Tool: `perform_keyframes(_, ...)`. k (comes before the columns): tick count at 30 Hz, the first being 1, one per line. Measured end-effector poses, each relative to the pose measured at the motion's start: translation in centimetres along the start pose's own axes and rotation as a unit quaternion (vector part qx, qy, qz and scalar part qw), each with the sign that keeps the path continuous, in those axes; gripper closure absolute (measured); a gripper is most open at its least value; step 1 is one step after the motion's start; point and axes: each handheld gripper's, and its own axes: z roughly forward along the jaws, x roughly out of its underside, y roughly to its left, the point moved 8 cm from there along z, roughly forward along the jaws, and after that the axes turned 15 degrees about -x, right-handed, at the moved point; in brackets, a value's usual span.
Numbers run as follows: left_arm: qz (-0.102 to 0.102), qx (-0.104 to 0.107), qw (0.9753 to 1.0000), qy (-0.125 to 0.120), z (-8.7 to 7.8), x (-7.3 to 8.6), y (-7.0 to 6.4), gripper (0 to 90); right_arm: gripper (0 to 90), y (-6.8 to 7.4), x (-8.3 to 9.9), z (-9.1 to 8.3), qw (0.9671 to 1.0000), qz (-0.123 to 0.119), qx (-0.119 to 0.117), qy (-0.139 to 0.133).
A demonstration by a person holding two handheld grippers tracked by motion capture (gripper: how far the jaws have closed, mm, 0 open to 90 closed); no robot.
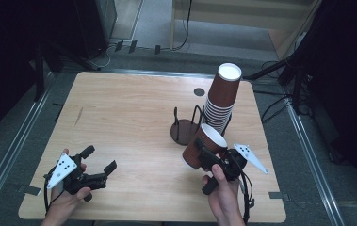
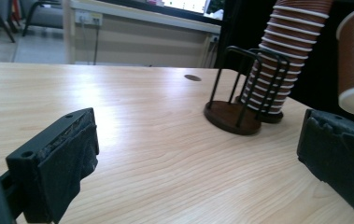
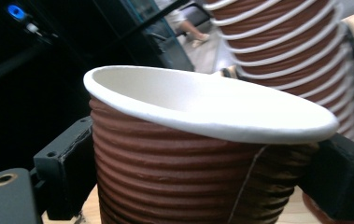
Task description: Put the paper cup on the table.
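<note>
The wooden table (image 1: 133,117) is the biggest thing here, and both of the person's grippers work over its near edge. Beyond the right gripper (image 1: 209,157), farther from the person, a tall stack of brown ribbed paper cups (image 1: 222,99) stands in a black wire holder (image 1: 226,120), leaning a little; the wire posts seem to be there to keep it from tipping. Just left of that stack sits a second holder (image 1: 185,127), empty, its round base bare, probably waiting to take cups. The right gripper is clamped on a single cup (image 1: 203,146), jaws pressing its ribbed sides below the rim, the cup tilted with its mouth up and away. Well apart, the left gripper (image 1: 99,165) rests low, jaws spread wide, holding nothing.
</note>
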Motion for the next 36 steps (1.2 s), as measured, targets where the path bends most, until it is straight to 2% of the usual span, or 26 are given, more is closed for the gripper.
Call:
perform_keyframes(2,0.001,-0.007,1.0,0.0,-0.1,0.1,0.6,0.0,9.7,-0.7,-0.1,-0.3,0.9999,-0.006,0.013,0.0)
perform_keyframes(5,0.003,-0.02,0.9998,0.0,-0.3,0.3,1.7,0.0,9.7,-1.9,-0.3,-0.7,0.9991,-0.026,0.031,-0.016)
perform_keyframes(8,-0.009,-0.033,0.9994,0.002,-0.4,0.3,2.6,0.0,9.7,-3.0,-0.4,-1.1,0.9983,-0.033,0.039,-0.026)
perform_keyframes(12,-0.004,-0.047,0.9988,0.008,-0.5,0.7,3.6,0.0,9.7,-4.6,-0.4,-1.6,0.9951,-0.065,0.067,-0.031)
perform_keyframes(16,-0.007,-0.064,0.9979,0.012,-0.3,0.9,4.5,0.0,9.7,-6.3,-0.5,-2.2,0.9896,-0.098,0.099,-0.037)
perform_keyframes(25,-0.01,-0.094,0.9953,0.02,-0.2,1.2,6.1,0.0,9.7,-8.7,-0.6,-2.5,0.9776,-0.156,0.133,-0.048)
perform_keyframes(27,-0.012,-0.099,0.9948,0.022,-0.1,1.2,6.4,0.0,9.7,-9.2,-0.5,-2.5,0.973,-0.173,0.145,-0.05)
perform_keyframes(29,-0.011,-0.107,0.9938,0.028,-0.1,1.4,6.8,0.0,9.7,-10.0,-0.5,-2.4,0.9664,-0.196,0.159,-0.047)
perform_keyframes(31,-0.012,-0.115,0.9928,0.029,0.0,1.4,7.1,0.0,9.7,-10.7,-0.4,-2.3,0.9623,-0.206,0.172,-0.044)
perform_keyframes(32,-0.012,-0.12,0.9922,0.031,-0.1,1.5,7.3,0.0,9.7,-11.4,-0.3,-2.3,0.961,-0.206,0.179,-0.044)
perform_keyframes(36,-0.019,-0.135,0.99,0.035,0.0,1.6,8.0,0.0,9.8,-12.3,0.0,-2.3,0.9595,-0.208,0.185,-0.043)
